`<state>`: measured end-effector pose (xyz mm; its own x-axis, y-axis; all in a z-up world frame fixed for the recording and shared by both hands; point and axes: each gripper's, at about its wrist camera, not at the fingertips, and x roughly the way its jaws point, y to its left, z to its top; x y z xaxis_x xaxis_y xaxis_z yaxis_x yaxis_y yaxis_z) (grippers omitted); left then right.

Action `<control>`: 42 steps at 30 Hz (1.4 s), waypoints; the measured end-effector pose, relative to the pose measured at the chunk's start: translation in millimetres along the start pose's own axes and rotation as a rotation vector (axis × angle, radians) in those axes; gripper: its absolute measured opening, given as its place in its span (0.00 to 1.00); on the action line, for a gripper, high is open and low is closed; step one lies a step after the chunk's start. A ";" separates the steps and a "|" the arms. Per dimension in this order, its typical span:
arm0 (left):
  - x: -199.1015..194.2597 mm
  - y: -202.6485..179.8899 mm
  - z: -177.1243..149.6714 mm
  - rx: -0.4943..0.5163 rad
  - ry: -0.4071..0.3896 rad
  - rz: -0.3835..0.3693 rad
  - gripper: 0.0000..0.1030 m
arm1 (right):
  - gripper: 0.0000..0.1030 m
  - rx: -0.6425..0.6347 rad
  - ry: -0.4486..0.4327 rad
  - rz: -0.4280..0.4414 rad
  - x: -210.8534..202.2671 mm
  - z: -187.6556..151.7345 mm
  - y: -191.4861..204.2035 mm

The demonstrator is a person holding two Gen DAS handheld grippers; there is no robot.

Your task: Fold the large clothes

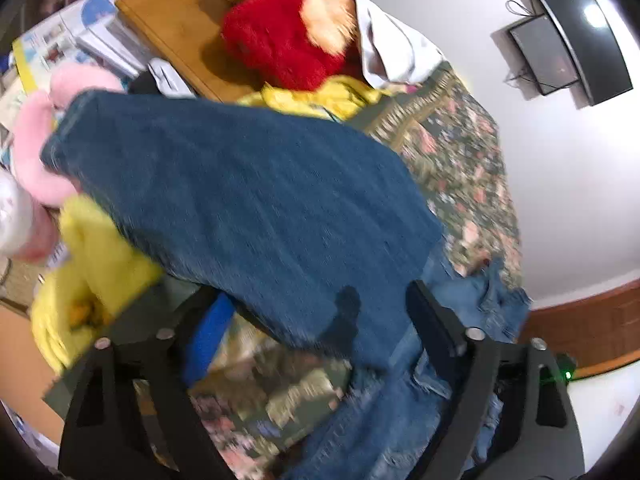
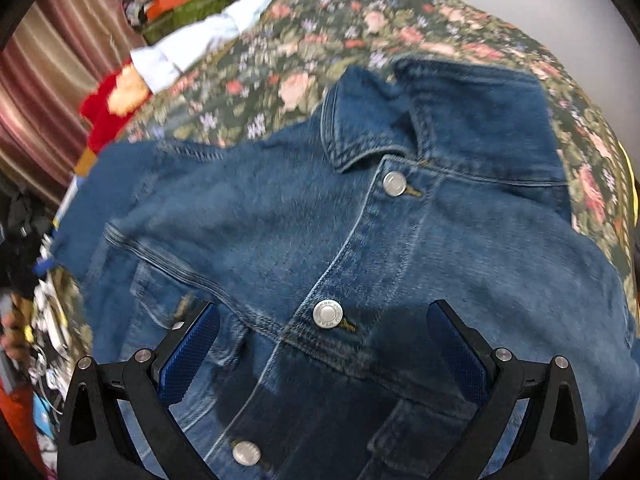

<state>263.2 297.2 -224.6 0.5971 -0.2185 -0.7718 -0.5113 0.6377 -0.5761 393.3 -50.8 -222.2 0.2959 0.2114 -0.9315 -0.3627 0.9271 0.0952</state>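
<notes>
A denim jacket (image 2: 360, 240) lies face up on a bed covered with a floral spread (image 2: 304, 40), its collar (image 2: 440, 120) toward the spread's far edge and its front buttoned. Three metal buttons (image 2: 327, 314) run down the placket.

The right tongs (image 2: 320, 344) hang just above the jacket's chest, jaws wide apart, one blue pad (image 2: 188, 356) over the breast pocket seam and the other on the far side of the placket. Nothing is pinched between them.

In the left wrist view a sleeve (image 1: 240, 200) of the jacket stretches across the spread toward a pink plush (image 1: 36, 148). The left tongs (image 1: 316, 332) sit low over the sleeve's near end, beside the frayed hem (image 1: 500, 300). Their jaws stand apart with denim lying between them; whether the pads press on the cloth cannot be told through the blur.

Yellow cloth (image 1: 100, 256) lies beside the sleeve near the spread's edge. Beyond it are a red plush (image 1: 280, 36), a pale shirt (image 1: 384, 40) and a wooden board (image 1: 176, 24). A dark screen (image 1: 580, 40) is fixed to the white wall.
</notes>
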 end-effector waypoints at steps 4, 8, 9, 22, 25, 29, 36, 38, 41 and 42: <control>2.3 -8.8 13.8 0.082 -0.076 0.169 0.41 | 1.00 -0.036 0.030 -0.018 13.1 -5.5 5.5; 0.8 -30.2 22.9 0.219 -0.153 0.300 0.19 | 1.00 -0.113 0.032 -0.055 13.0 -10.6 13.4; -2.7 -39.6 23.5 0.255 -0.178 0.311 0.17 | 1.00 -0.129 0.034 -0.062 12.0 -11.8 14.8; -40.7 -196.2 -32.5 0.680 -0.404 0.203 0.09 | 1.00 -0.111 -0.079 -0.081 -67.4 -31.5 -15.5; -25.5 -226.2 -75.7 0.849 -0.413 0.194 0.09 | 1.00 -0.089 -0.108 -0.094 -88.8 -38.7 -28.7; 14.7 -241.9 -116.4 0.935 -0.240 0.154 0.09 | 1.00 -0.061 -0.127 -0.110 -108.3 -53.9 -43.3; 90.8 -190.8 -131.7 0.648 0.207 0.103 0.26 | 1.00 -0.029 -0.133 -0.113 -124.6 -81.5 -64.5; 92.6 -172.4 -132.1 0.555 0.254 0.083 0.43 | 1.00 -0.029 -0.133 -0.120 -125.9 -87.4 -68.3; 73.5 -147.8 -123.6 0.460 0.254 0.015 0.59 | 1.00 -0.013 -0.127 -0.114 -124.2 -92.0 -73.6; 65.2 -139.6 -119.9 0.431 0.250 -0.007 0.59 | 1.00 -0.005 -0.125 -0.107 -123.0 -92.8 -74.1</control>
<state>299.4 105.3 -226.7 0.4065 -0.3606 -0.8395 -0.1741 0.8714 -0.4586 301.8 -174.3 -147.3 0.4404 0.1483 -0.8855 -0.3274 0.9449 -0.0046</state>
